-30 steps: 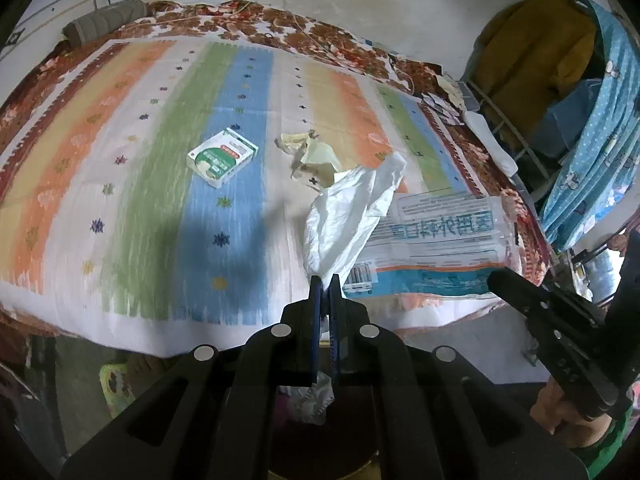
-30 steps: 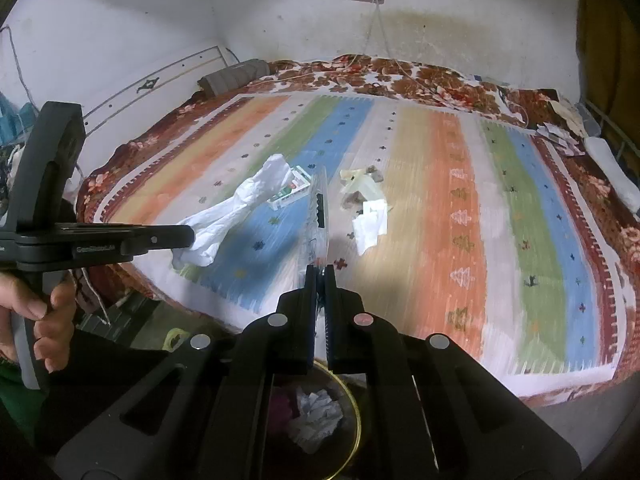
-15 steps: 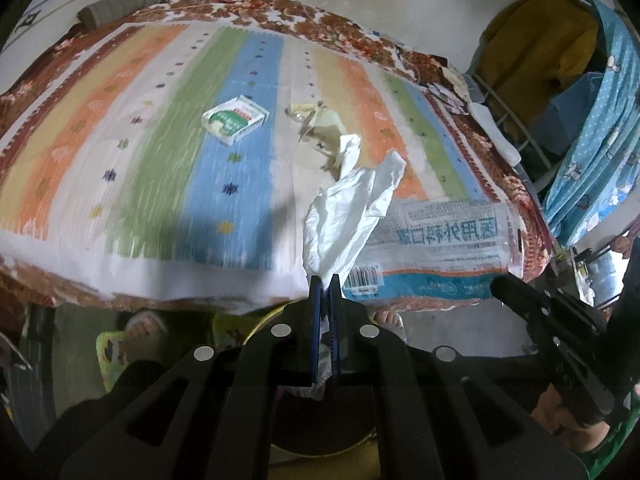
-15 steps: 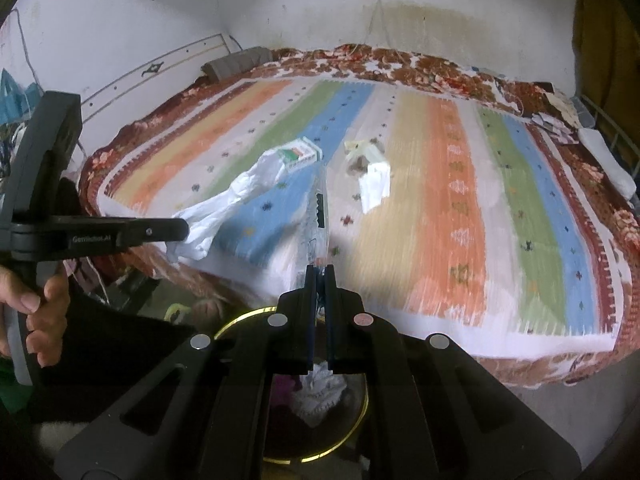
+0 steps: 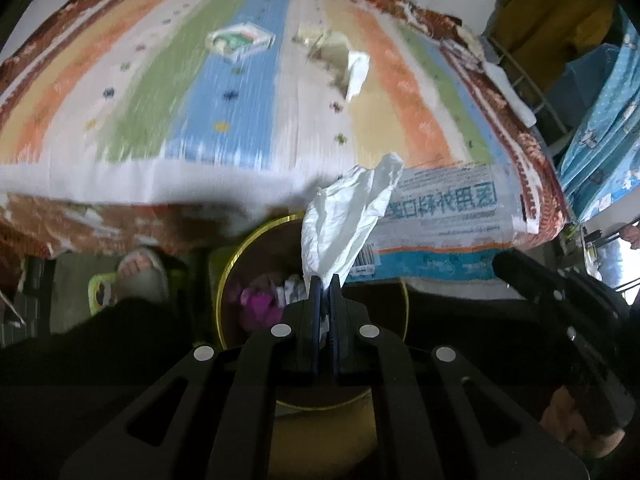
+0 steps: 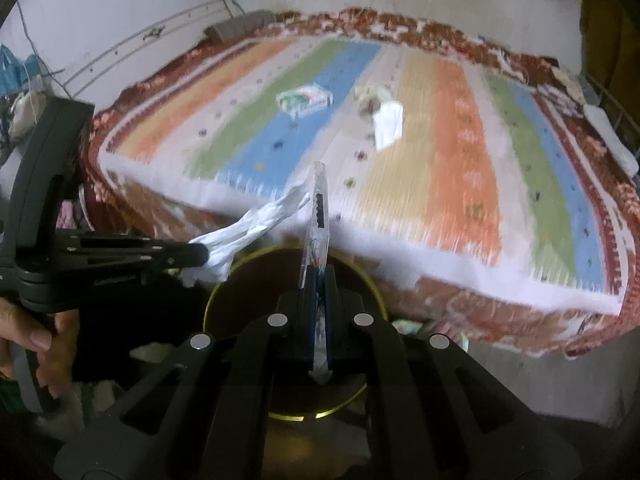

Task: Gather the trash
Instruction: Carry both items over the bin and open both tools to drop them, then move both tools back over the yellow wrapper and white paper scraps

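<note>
both grippers are over the bin now – the left gripper [image 5: 325, 280] is clenched on a crumpled white tissue [image 5: 346, 220], soft and limp, its long axis running up toward 1 o'clock from the fingers. the right gripper [image 6: 319, 276] is pinched on a flat printed plastic wrapper [image 6: 318, 216], thin, standing edge-on toward 12. the gold-rimmed waste bin [image 6: 224, 292] sits at 6 o'clock, directly beneath both – a release should drop them in. a green-and-white box [image 5: 240, 40] and paper scraps [image 5: 352, 68] lie up the striped bedspread [image 5: 160, 100].
</note>
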Tool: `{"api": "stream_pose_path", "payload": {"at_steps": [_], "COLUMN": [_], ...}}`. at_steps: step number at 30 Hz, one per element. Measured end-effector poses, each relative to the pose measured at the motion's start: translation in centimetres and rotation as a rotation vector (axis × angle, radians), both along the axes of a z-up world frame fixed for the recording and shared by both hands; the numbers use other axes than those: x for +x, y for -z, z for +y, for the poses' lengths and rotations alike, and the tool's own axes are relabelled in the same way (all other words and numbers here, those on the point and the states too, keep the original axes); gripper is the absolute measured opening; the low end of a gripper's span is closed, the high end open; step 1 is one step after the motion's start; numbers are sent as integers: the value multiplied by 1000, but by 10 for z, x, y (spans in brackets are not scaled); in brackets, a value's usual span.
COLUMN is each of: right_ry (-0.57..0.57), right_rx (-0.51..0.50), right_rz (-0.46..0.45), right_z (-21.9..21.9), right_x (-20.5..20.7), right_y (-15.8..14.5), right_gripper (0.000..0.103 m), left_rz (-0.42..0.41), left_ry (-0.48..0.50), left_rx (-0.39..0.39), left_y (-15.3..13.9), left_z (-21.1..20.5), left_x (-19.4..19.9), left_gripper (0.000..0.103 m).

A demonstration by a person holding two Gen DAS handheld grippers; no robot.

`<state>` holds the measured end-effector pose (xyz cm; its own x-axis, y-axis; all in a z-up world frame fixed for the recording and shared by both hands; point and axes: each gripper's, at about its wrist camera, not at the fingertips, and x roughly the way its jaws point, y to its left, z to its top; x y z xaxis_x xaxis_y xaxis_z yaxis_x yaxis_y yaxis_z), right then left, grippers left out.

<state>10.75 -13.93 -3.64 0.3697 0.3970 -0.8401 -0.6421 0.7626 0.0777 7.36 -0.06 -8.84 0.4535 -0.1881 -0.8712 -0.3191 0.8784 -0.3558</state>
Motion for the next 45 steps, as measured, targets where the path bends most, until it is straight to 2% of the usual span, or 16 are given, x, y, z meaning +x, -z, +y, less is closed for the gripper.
{"api": "stream_pose_path", "payload": {"at_steps": [10,14,21,29,30,31,32,33,35,37,41,45], "right_ry": [-12,19,64,94,109,122,129,131,127,120,116,110], "right_rx": [-88,-146,-160,-165,-168,-162,-149,-142,-134,-128,-114,-89], "right_rz": [70,138,242,267,270,283,296,302,300,293,277,269], "right_z": [11,14,15,14,13,11,9,9,9,10,11,11], "right_x": [-13,-4,9,13,15,17,19,19,19,17,16,17], "right_y": [32,54,78,85,86,87,88,87,86,84,79,74], "right_gripper": [3,3,3,4,4,10,16,19,30,34,40,44], "left_rz": [127,195,291,309,310,312,309,297,275,258,231,188], "left_ry": [-23,-45,-55,-66,-74,-79,-90,-104,-118,-127,-145,-155], "left_rx": [-12,-34,-63,-91,-111,-125,-137,-132,-133,-132,-118,-84], "left_y": [35,54,81,86,87,89,89,86,82,78,70,58], "left_z": [-3,-2,-3,-1,0,2,4,7,9,11,15,20], "left_x": [2,4,10,13,12,13,12,12,12,13,13,15], "left_gripper": [3,3,3,4,12,19,35,40,40,40,40,47]}}
